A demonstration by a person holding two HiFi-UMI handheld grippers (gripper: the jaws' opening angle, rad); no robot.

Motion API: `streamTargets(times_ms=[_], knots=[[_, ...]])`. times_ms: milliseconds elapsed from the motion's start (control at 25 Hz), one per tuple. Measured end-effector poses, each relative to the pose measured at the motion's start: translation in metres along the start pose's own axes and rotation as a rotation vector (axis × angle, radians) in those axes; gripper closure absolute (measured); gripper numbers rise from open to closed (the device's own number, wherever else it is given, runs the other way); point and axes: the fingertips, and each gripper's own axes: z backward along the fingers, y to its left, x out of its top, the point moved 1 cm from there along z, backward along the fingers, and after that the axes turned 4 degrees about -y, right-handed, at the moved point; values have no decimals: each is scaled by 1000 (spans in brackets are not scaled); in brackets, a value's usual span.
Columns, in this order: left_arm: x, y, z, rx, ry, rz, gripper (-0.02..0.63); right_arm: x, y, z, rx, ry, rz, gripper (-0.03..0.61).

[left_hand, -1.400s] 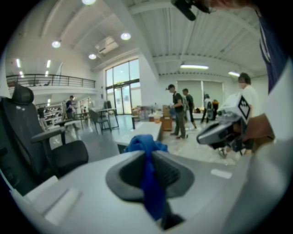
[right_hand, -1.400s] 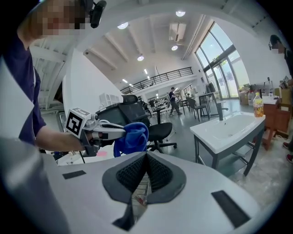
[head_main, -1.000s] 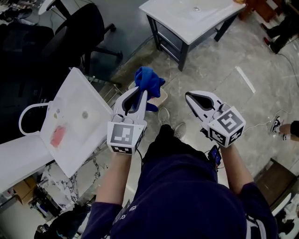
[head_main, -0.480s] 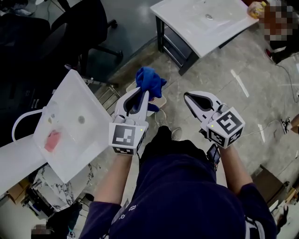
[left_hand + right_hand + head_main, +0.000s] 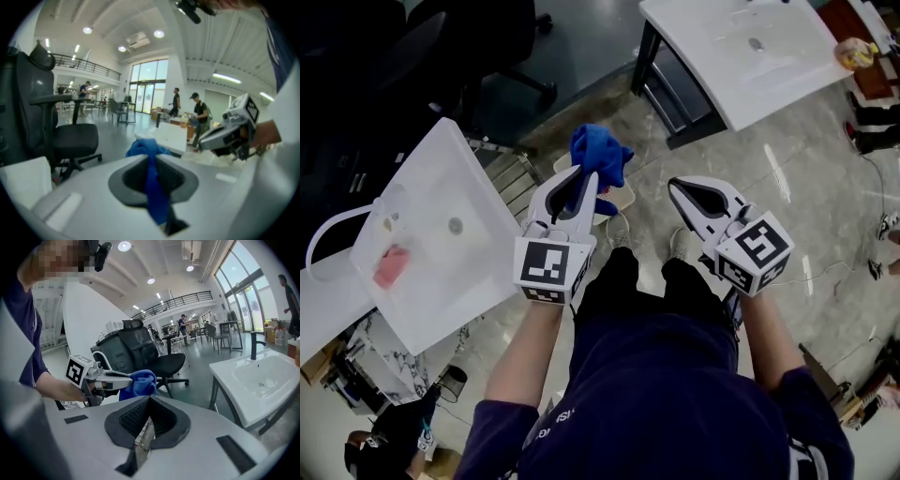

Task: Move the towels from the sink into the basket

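White sink [image 5: 441,234] at 9 o'clock. Basket [image 5: 622,199] on floor, 12 o'clock. Left gripper [image 5: 584,176] clamped on blue towel [image 5: 598,157], which overlaps the basket in head view. Right gripper [image 5: 675,186], 2 o'clock, jaws together, empty. Pink towel [image 5: 391,266] lies in the sink.

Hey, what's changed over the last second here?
The person has moved on: in the head view the sink with the pink towel slid toward the left edge, the second sink toward the right. Nothing was grabbed or released. The left gripper stays shut on the blue towel; the right gripper stays shut and empty.
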Motion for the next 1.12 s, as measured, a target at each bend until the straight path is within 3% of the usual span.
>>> streamTargets(times_ms=[240,680,1120], knots=[[-13,7,-13,85,20,44,568,-5,-16,-17,100,53,12,572],[-73,-9,-36,345,60,132,568,-54,-74,-17,329,155,80,572],[-139,-9,-47,414,82,141,568,-117,-88,-47,403,175,82,572]])
